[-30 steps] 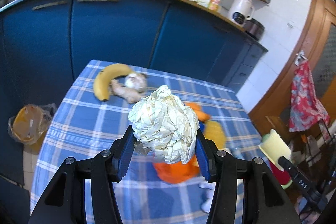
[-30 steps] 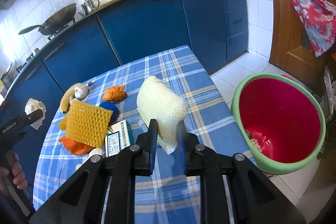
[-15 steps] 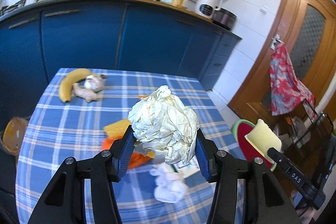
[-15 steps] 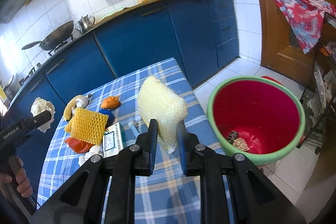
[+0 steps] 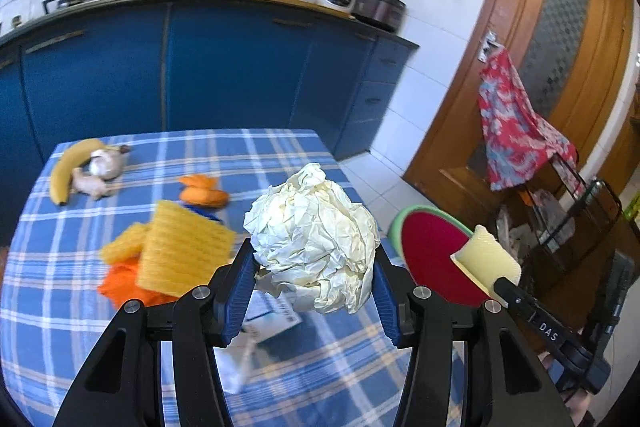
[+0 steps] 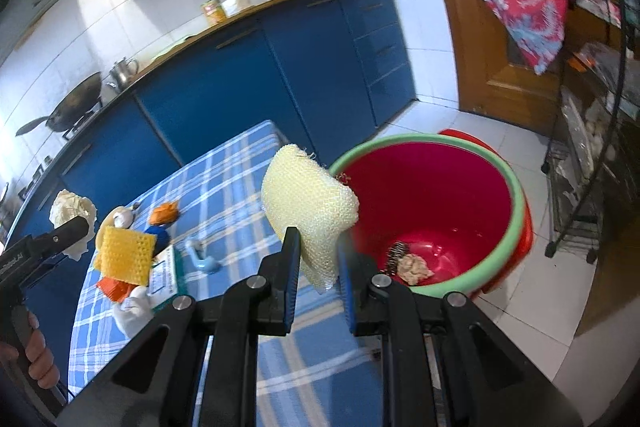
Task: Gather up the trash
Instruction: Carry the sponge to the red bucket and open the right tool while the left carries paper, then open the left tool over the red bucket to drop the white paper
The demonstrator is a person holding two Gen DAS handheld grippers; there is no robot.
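Observation:
My left gripper (image 5: 314, 267) is shut on a crumpled ball of white paper (image 5: 314, 239) and holds it above the checked table (image 5: 80, 327). It also shows in the right wrist view (image 6: 72, 215). My right gripper (image 6: 318, 251) is shut on a pale yellow foam net (image 6: 310, 207), held at the table's edge beside the red bin with a green rim (image 6: 432, 211). The foam net also shows in the left wrist view (image 5: 486, 261) in front of the bin (image 5: 432, 255). The bin holds a few scraps (image 6: 412, 265).
On the table lie a yellow foam sheet (image 5: 180, 251), orange netting (image 5: 124, 287), orange peel (image 5: 202, 191), a banana (image 5: 70, 163), garlic (image 5: 106, 163), ginger (image 5: 90, 183), a small box (image 6: 164, 271) and a blue object (image 6: 202, 259). Blue cabinets (image 5: 240, 75) stand behind. A wire rack (image 6: 592, 131) stands right.
Both grippers have swung right toward the bin, still holding their loads. The bin now fills more of the right wrist view and has come into the left wrist view.

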